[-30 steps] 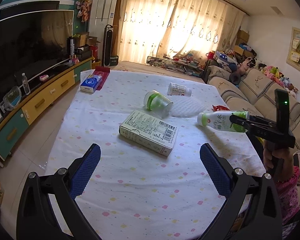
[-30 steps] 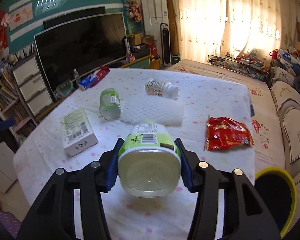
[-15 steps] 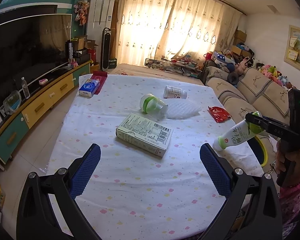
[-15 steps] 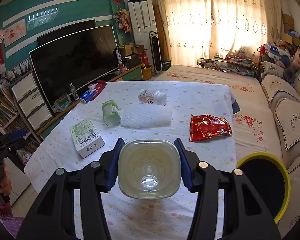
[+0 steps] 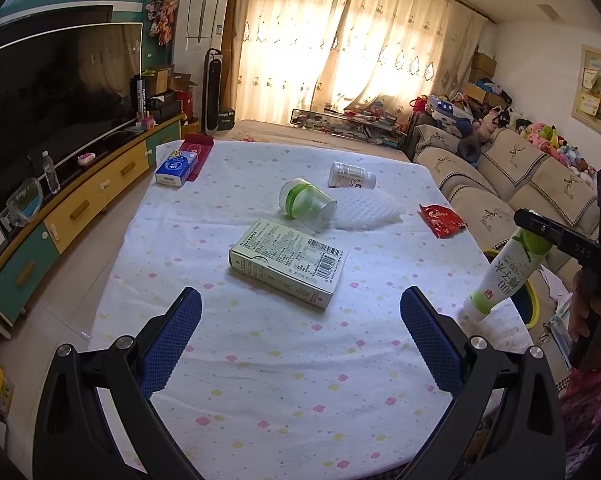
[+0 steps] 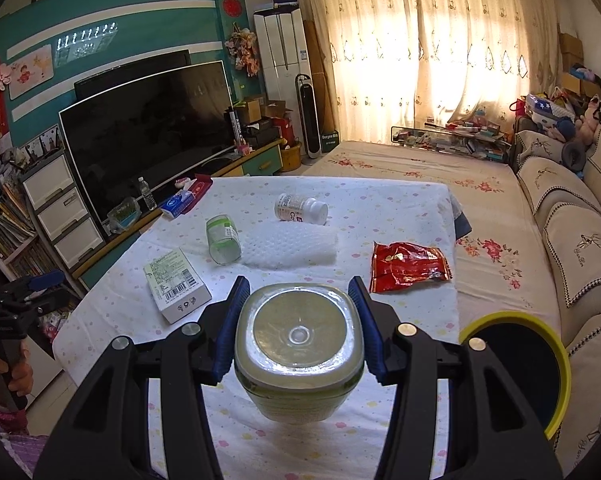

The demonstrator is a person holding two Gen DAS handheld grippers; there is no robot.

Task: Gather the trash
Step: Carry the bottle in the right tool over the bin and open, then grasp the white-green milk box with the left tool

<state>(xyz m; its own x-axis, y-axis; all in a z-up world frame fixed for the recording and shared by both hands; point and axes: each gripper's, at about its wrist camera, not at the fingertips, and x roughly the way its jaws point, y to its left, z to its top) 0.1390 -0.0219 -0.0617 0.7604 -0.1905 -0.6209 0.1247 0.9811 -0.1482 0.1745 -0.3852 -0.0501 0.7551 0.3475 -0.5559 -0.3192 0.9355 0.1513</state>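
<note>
My right gripper [image 6: 298, 332] is shut on a green-and-white plastic bottle [image 6: 299, 354], its blue pads pressing both sides near the base; the left wrist view shows that bottle [image 5: 504, 276] hanging cap-down past the table's right edge. A yellow-rimmed bin [image 6: 516, 364] stands low right of it. My left gripper [image 5: 300, 340] hovers open over the near part of the table with nothing between its fingers. On the tablecloth lie a white carton [image 5: 288, 266], a clear cup with green bands [image 5: 306, 204], a white pill bottle [image 5: 350, 176], a white foam sheet [image 5: 366, 210] and a red snack wrapper [image 5: 440, 220].
A blue tissue pack [image 5: 176, 168] and a red box [image 5: 198, 150] sit at the table's far left corner. A TV cabinet [image 5: 80, 200] runs along the left, a sofa [image 5: 500, 184] along the right. A person's hand [image 5: 588, 300] holds the right gripper's handle.
The right gripper carried the bottle rightward off the table's edge and tipped it from lying level to cap-down beside the bin. The left gripper stayed nearly still.
</note>
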